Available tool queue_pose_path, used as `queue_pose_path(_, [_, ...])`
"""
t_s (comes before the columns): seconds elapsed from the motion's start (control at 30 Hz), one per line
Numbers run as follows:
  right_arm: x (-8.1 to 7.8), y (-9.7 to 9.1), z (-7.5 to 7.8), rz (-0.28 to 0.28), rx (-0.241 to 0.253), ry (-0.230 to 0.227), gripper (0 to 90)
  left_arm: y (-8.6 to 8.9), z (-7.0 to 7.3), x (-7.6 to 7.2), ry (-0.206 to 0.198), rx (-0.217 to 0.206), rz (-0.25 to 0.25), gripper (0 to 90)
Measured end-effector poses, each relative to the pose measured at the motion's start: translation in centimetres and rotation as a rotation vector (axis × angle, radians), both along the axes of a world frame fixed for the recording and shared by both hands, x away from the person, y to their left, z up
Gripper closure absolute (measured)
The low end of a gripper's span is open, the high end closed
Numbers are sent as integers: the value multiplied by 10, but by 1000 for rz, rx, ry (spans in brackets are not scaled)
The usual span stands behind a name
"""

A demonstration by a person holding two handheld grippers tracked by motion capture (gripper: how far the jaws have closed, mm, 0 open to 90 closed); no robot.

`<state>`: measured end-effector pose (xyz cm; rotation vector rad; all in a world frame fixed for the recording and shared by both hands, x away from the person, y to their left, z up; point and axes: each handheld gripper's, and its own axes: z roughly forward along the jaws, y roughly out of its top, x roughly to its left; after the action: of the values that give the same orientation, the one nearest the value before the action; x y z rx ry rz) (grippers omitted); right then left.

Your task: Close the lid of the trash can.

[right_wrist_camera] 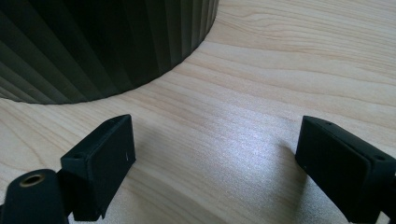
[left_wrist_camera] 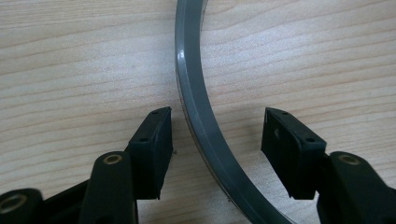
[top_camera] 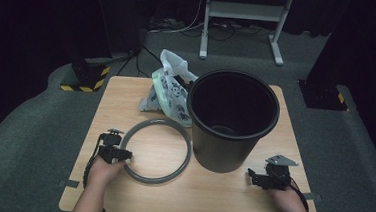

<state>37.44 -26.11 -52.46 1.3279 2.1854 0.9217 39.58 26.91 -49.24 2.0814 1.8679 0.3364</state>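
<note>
On a pale wooden table (top_camera: 126, 96) in a dark room with grey carpet, the grey ring (top_camera: 158, 151) lies flat at seven o'clock of the black bin (top_camera: 231, 120), its rim between the unclenched left gripper (left_wrist_camera: 217, 135), the right gripper (right_wrist_camera: 215, 154) released, empty.

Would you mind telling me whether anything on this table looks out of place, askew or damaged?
Nothing looks damaged or spilled. The black bin stands upright, the grey ring lies flat on the table, straddled but untouched by the left gripper. The one untidy thing is the crumpled plastic bag at the far edge, partly overhanging it.
</note>
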Motion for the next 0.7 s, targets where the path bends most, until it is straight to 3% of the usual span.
queue_pose_path(0.03, [0,0,0,4,1,-1,113,-4,1,5,38,35,-12,428])
queue_pose_path(0.07, [0,0,0,4,1,-1,113,-4,1,5,38,35,-12,427])
queue_pose_path(0.1, [1,1,0,4,3,2,111,-5,3,10,75,44,-12,427])
queue_pose_path(0.13, [1,1,0,4,3,2,111,-5,3,10,75,44,-12,427])
queue_pose_path(0.17, [1,1,0,7,3,1,111,-6,4,15,110,49,-17,429])
queue_pose_path(0.2, [1,1,0,7,3,1,111,-6,4,15,110,49,-17,433])
queue_pose_path(0.27, [1,2,0,11,5,4,110,-7,5,23,162,55,-20,439])
queue_pose_path(0.3, [2,3,0,12,4,3,110,-7,5,23,162,55,-20,444])
queue_pose_path(0.43, [2,3,0,17,2,1,110,-7,7,35,246,73,-27,458])
queue_pose_path(0.53, [2,3,0,17,2,1,110,-6,8,39,273,63,-14,498])
queue_pose_path(0.57, [2,3,0,18,2,1,110,-4,9,43,303,62,-11,502])
queue_pose_path(0.63, [2,3,0,19,2,1,110,-4,9,46,309,58,-8,513])
queue_pose_path(0.7, [2,3,0,20,2,1,110,-4,9,54,350,56,-6,524])
